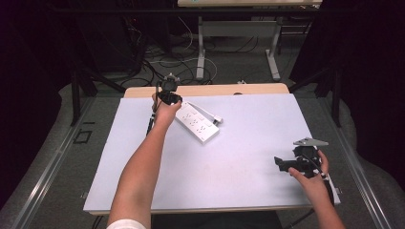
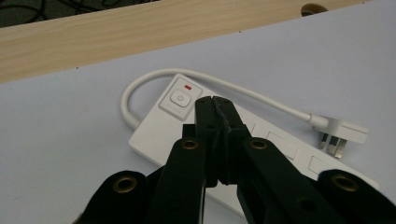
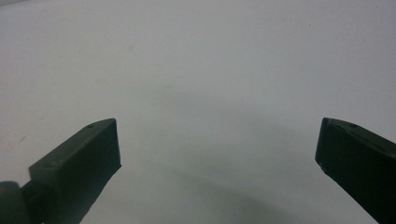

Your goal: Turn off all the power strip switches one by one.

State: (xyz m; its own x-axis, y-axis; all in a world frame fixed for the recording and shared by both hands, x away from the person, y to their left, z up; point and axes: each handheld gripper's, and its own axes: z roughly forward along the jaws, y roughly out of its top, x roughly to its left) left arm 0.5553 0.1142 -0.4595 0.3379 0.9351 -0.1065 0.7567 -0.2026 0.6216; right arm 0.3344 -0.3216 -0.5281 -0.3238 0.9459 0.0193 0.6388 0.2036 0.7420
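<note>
A white power strip lies on the white sheet near the table's far edge, its cord looped round to a white plug. In the left gripper view the strip has a square power button with a red light at its near end, and the plug rests beside it. My left gripper is shut with nothing between its jaws, its tips just above the strip beside the button; in the high view the left gripper sits over the strip's far end. My right gripper rests open near the table's right front; its jaws stand wide over bare sheet.
The white sheet covers most of the wooden table, whose bare strip shows along the far edge. Beyond the table stand metal legs and cables on the floor.
</note>
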